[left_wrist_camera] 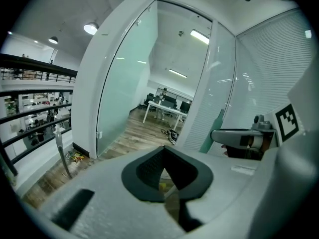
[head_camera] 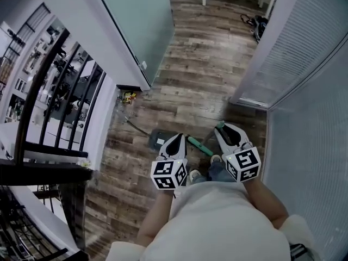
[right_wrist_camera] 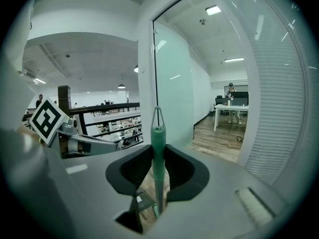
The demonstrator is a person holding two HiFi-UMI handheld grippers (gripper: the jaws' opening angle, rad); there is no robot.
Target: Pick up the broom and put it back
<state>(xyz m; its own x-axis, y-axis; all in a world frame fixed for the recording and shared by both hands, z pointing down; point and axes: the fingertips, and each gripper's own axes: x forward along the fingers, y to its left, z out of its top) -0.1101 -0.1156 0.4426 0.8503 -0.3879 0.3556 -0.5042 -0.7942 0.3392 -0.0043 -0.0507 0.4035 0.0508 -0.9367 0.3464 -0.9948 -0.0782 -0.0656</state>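
Jaws of the right gripper (right_wrist_camera: 158, 151) clamp the slim green plastic broom handle (right_wrist_camera: 158, 133) just below its wire hanging loop, while the left gripper (left_wrist_camera: 163, 152) rides alongside, pinched together and empty. A firm hold and a steadier, more upright shaft should keep the lower end from dragging on the brown wood-plank floor (head_camera: 185, 80).

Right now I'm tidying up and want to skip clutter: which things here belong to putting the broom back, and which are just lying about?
Job: broom, green handle clamped in the right tool; grey piece at its lower end, head or dustpan, unclear.
Lying about: small colourful bits by the glass wall; dark bag and cables on the floor.
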